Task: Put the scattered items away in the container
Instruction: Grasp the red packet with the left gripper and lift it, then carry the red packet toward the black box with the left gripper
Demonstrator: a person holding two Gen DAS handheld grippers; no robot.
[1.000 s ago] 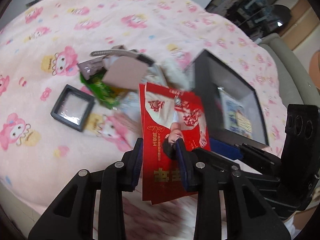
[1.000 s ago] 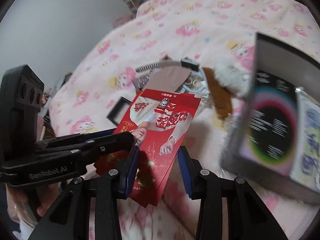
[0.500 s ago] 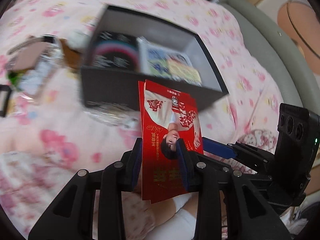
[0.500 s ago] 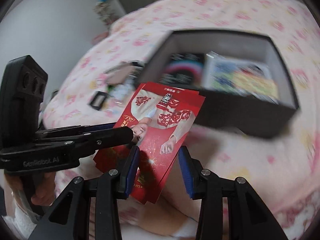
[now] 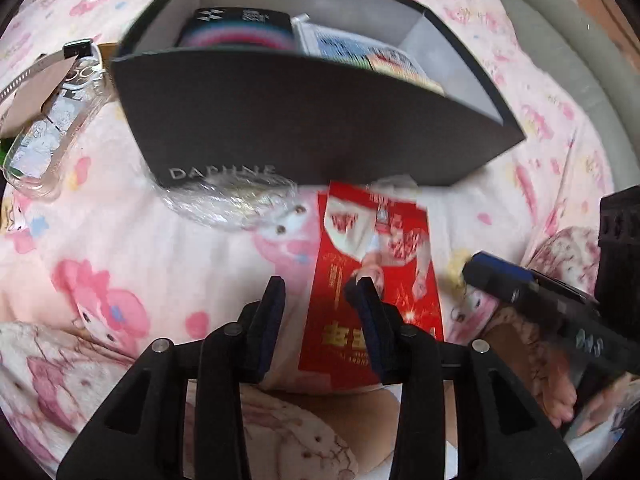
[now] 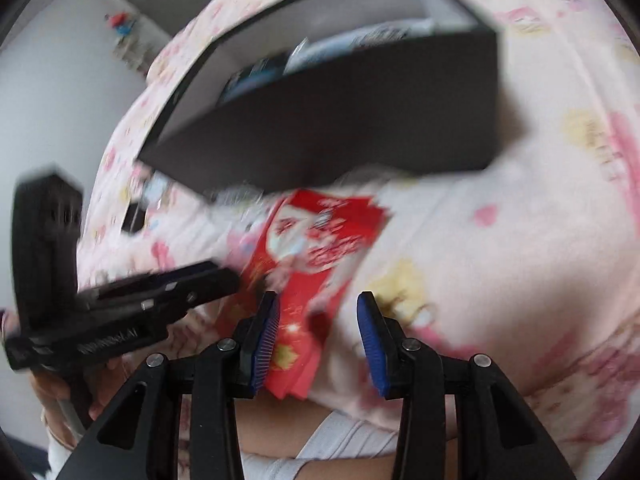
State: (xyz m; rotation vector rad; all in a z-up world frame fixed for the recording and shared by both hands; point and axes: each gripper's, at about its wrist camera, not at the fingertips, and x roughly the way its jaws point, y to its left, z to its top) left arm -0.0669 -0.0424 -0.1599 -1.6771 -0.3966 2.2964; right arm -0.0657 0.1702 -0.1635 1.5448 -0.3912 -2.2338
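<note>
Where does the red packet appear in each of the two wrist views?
Left wrist: the red packet is low and right of centre, below the black box, against the right finger of the left gripper, whose jaws have just been opening.
Right wrist: it is low and centre-left, beside the left finger of the right gripper.
Shared landmark: the black box, just above the packet in both.

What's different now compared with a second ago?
Both hands swung the red envelopes away from the scattered items to the near wall of the black box, which now fills the view. The left gripper has just been opening its fingers: the envelopes sit between them, with a gap at one finger. They are not in the box. Unchanged: the right gripper spread, and the packets inside the box.
</note>
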